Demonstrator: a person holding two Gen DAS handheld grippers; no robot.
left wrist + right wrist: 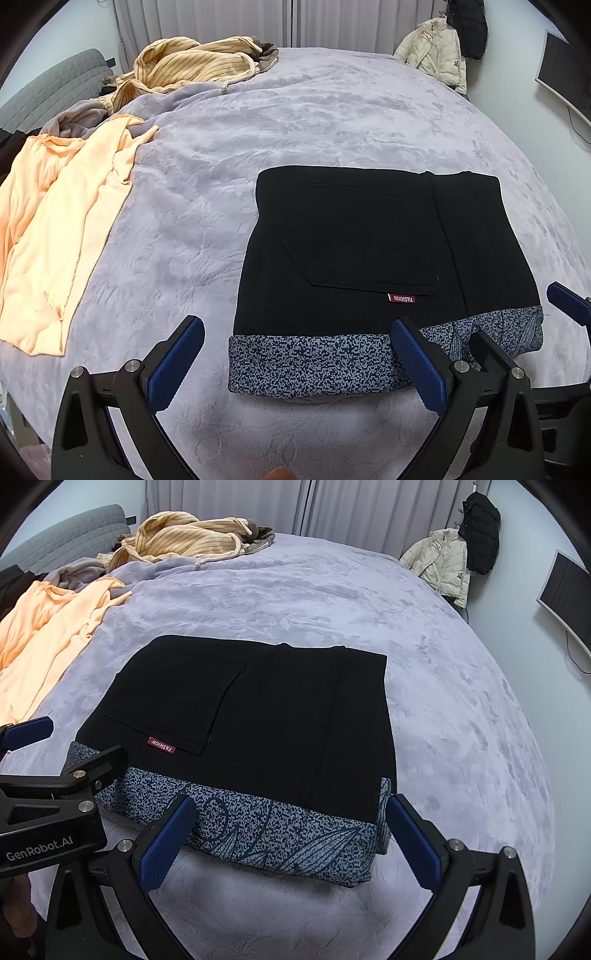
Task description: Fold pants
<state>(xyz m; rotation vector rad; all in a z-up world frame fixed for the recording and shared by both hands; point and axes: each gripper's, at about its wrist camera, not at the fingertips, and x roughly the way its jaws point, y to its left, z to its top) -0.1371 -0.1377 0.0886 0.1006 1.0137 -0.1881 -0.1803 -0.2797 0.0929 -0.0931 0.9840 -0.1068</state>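
Observation:
Black pants (pixel 369 240) lie folded into a compact rectangle on the lavender bed cover (pixel 258 129), back pocket up with a red "FASHION" tag (pixel 401 298); a speckled blue-grey lining band (pixel 314 362) shows along the near edge. They also show in the right wrist view (pixel 258 716). My left gripper (pixel 295 358) is open and empty, just in front of the pants' near left part. My right gripper (pixel 291 834) is open and empty at the near right edge, its fingers straddling the lining band (pixel 277 830) without holding it.
A peach garment (pixel 55 221) lies at the left. A striped tan garment (pixel 192 62) is heaped at the far left of the bed. A cream jacket (pixel 436 48) and a black jacket (pixel 469 26) hang far right. A monitor (pixel 565 598) is on the right wall.

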